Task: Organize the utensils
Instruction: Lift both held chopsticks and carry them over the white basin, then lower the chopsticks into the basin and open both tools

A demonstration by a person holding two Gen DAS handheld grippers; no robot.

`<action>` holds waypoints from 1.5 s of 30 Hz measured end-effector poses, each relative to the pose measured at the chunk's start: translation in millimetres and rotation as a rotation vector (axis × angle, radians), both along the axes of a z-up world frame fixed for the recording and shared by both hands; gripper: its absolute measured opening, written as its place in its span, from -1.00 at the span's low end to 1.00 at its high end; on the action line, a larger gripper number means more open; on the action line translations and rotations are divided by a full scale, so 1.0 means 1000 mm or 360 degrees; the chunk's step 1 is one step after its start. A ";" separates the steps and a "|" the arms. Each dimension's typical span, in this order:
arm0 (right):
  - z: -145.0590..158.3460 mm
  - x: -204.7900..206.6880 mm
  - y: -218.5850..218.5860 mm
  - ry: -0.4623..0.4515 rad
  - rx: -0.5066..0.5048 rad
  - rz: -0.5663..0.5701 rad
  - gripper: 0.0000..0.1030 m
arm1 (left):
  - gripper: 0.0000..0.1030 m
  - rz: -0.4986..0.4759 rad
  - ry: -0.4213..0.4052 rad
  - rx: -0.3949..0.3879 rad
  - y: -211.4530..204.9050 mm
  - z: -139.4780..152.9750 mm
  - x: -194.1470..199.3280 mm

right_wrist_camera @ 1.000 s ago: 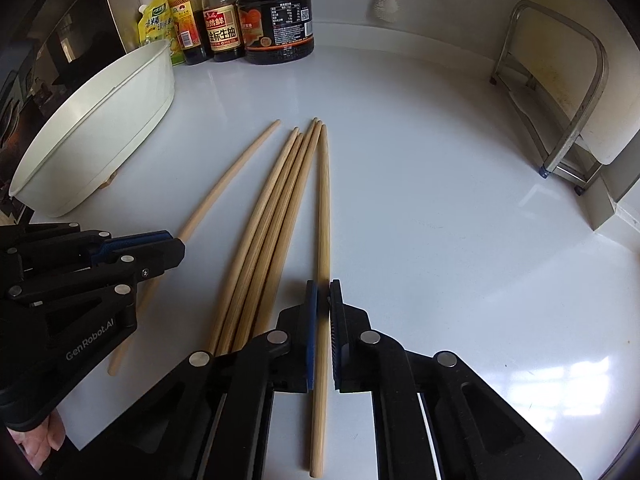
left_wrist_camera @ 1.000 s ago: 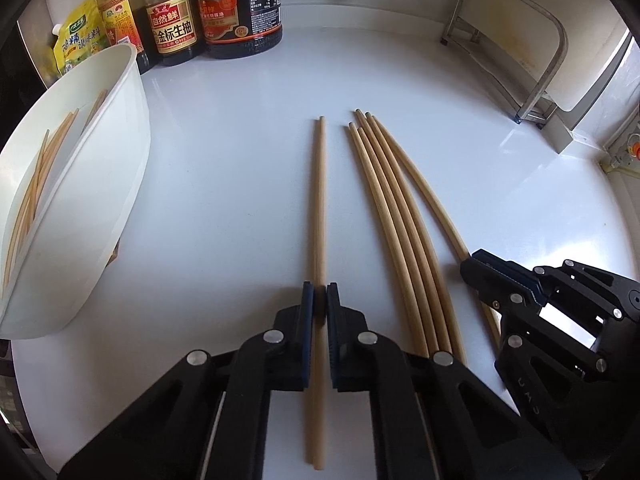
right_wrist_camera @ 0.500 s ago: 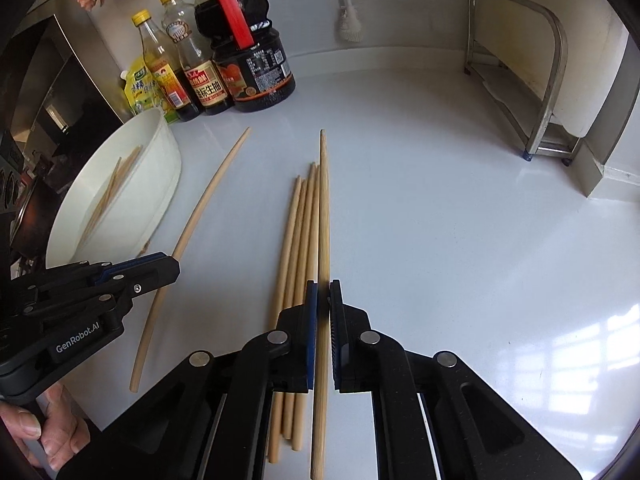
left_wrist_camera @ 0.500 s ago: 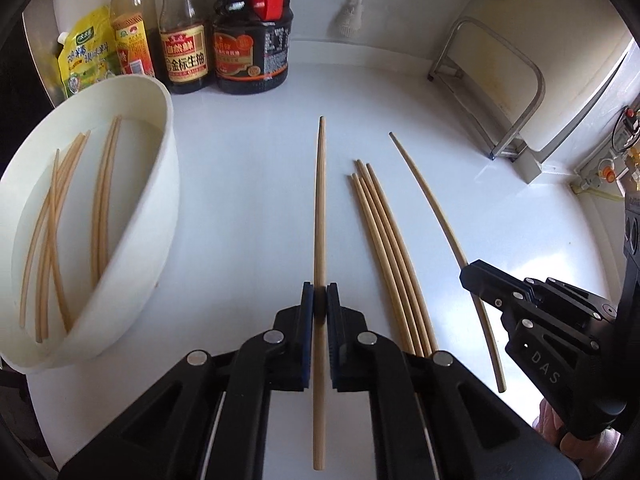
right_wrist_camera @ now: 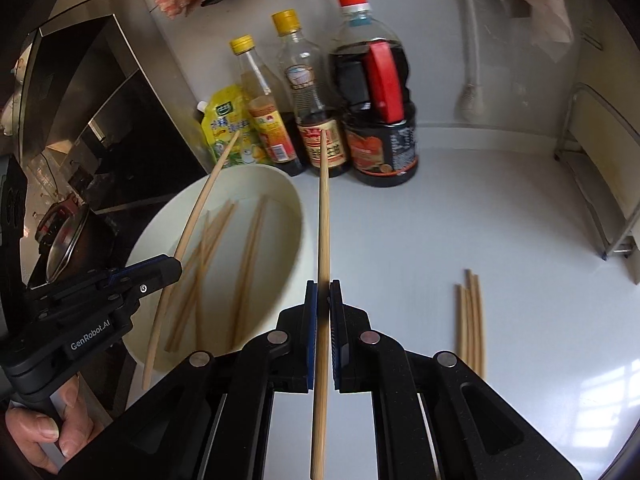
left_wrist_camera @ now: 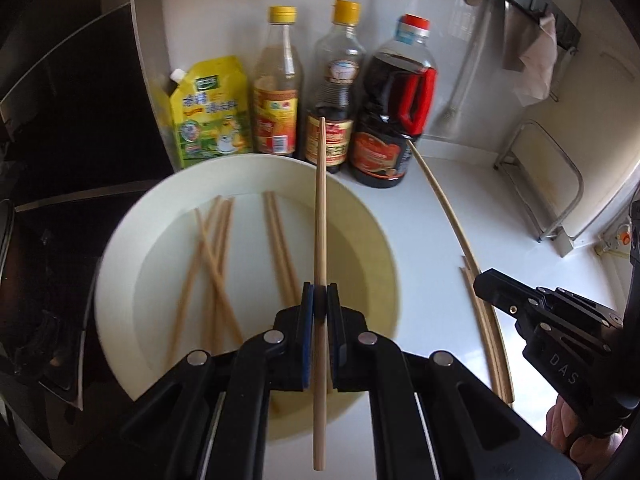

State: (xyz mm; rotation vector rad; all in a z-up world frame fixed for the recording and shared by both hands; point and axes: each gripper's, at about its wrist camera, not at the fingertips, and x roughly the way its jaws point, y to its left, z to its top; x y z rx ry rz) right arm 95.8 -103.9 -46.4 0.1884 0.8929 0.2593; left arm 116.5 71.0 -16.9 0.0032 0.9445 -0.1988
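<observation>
I am reading "GenRobot.AI" on my left gripper (right_wrist_camera: 96, 292) body and "DAS" on my right gripper (left_wrist_camera: 520, 300) body; the bottle labels are staying illegible to me.

Home kitchen: sauce bottles (left_wrist_camera: 374, 120), stove (right_wrist_camera: 72, 216).

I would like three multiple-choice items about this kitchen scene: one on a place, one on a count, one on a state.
1. Where is the left claw?
A. above the white bowl
B. beside the metal rack
C. behind the bottles

2. How many bottle caps are yellow?
A. one
B. two
C. four

3. What is the state of the right claw?
A. wide open
B. shut on nothing
C. shut on a chopstick

Key: 1 A, the bowl lies beneath its fingers; 2 B, two yellow caps and one red cap show; 3 C, a chopstick passes between its closed fingers.
</observation>
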 end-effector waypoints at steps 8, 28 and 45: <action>-0.011 0.042 0.086 0.0070 0.0005 0.0126 -0.88 | -0.86 0.0112 0.0060 0.0104 0.076 -0.020 0.032; -0.064 0.075 0.123 0.0345 -0.0051 0.0016 -0.88 | -0.83 -0.0030 0.0267 0.0064 0.090 -0.074 0.067; -0.048 0.055 0.115 0.0271 -0.0048 0.0011 -0.88 | -0.29 0.0015 0.0218 0.0058 0.101 -0.058 0.054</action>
